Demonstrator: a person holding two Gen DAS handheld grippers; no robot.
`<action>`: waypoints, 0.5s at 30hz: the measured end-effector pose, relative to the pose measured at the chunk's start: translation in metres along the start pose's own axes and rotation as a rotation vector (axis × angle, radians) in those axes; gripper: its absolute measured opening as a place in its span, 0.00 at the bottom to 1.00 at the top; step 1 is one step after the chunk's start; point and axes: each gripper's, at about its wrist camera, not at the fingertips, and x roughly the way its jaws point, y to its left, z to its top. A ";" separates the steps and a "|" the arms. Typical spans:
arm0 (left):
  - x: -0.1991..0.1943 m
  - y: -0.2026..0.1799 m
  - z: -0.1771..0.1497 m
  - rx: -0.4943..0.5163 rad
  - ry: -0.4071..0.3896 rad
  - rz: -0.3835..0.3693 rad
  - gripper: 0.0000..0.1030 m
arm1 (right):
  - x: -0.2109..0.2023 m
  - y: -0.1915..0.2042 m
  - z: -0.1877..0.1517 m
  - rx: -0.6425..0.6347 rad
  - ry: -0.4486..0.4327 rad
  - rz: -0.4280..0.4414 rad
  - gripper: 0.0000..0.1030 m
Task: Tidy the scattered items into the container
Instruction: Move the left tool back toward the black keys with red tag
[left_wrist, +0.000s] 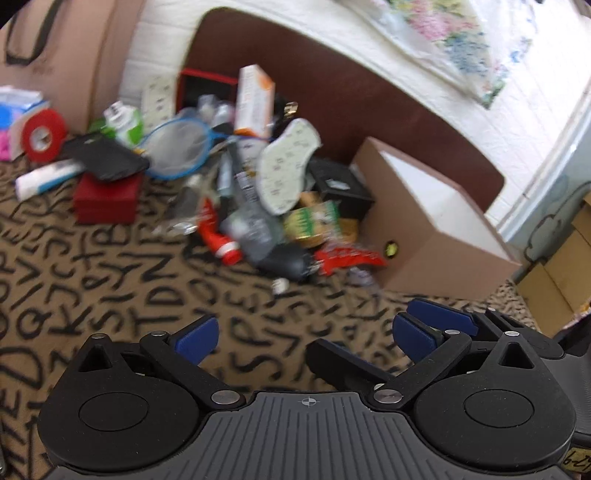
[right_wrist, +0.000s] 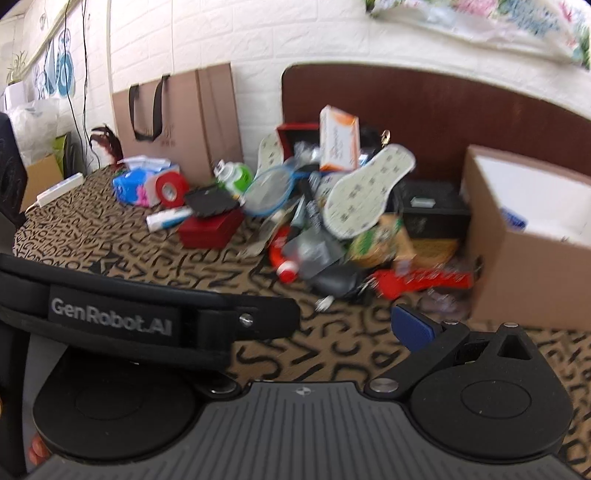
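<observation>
A pile of scattered items lies on the letter-patterned cloth: a white insole (left_wrist: 286, 166) (right_wrist: 365, 192), an orange-and-white box (left_wrist: 255, 101) (right_wrist: 339, 138), a blue racket (left_wrist: 177, 149), a red tube (left_wrist: 218, 236), a red box (left_wrist: 105, 199) and red tape (left_wrist: 44, 134). The open cardboard container (left_wrist: 428, 221) (right_wrist: 524, 236) stands right of the pile. My left gripper (left_wrist: 304, 334) is open and empty, short of the pile. My right gripper (right_wrist: 314, 325) looks open and empty; the left gripper's body hides its left finger.
A brown paper bag (right_wrist: 177, 118) leans on the white brick wall at the back left. A dark brown board (left_wrist: 332, 85) stands behind the pile. A blue-and-pink packet (right_wrist: 129, 186) lies at the left. More cardboard boxes (left_wrist: 565, 266) stand beyond the table's right edge.
</observation>
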 end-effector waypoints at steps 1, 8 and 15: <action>0.000 0.006 -0.001 -0.010 0.001 0.010 1.00 | 0.004 0.002 -0.002 0.004 0.010 0.002 1.00; 0.005 0.033 0.002 -0.061 0.010 0.033 1.00 | 0.022 0.003 -0.009 -0.011 0.038 -0.040 0.99; 0.029 0.034 0.009 -0.046 0.034 0.013 1.00 | 0.038 -0.011 -0.007 -0.018 0.024 -0.089 0.94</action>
